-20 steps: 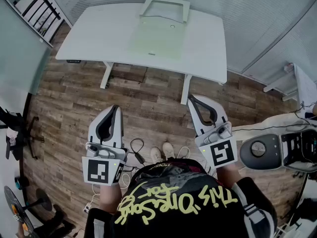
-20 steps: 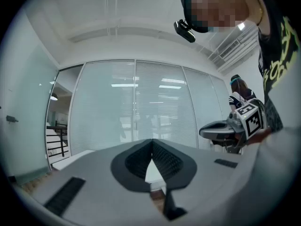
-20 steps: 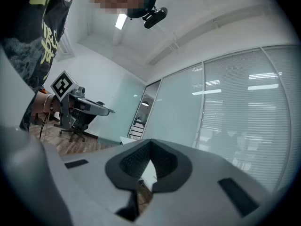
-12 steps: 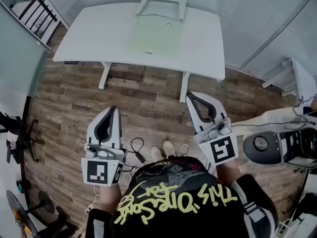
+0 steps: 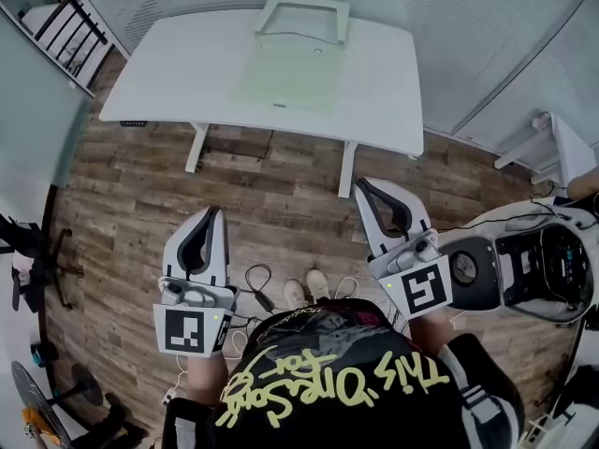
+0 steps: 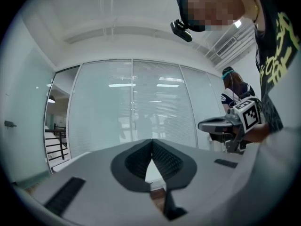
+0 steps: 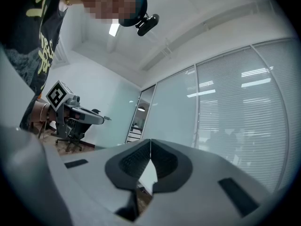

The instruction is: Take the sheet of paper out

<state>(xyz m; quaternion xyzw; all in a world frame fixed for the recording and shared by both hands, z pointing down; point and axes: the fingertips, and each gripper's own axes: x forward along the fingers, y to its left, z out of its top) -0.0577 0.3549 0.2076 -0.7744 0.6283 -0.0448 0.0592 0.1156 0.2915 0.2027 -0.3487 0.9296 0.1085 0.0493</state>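
Observation:
A pale green sheet of paper (image 5: 281,78) lies flat on the white table (image 5: 178,68), just in front of a white frame-like tray (image 5: 301,17) at the table's far edge. I stand back from the table, over the wooden floor. In the head view my left gripper (image 5: 214,212) and right gripper (image 5: 360,186) both point toward the table and are well short of it. In its own view the left gripper (image 6: 152,141) has its jaws together with nothing between them. The right gripper (image 7: 150,141) is likewise shut and empty, tilted slightly upward toward the glass wall.
A white and black chair-like object (image 5: 524,269) stands close to the right of my right gripper. Cables (image 5: 257,283) lie on the floor by my feet. Table legs (image 5: 197,143) stand ahead. A dark stand (image 5: 28,251) is at the left. Glass walls surround the room.
The white and black object at the right has shifted left, closer to my right gripper. Both grippers stay shut and hold almost the same places.

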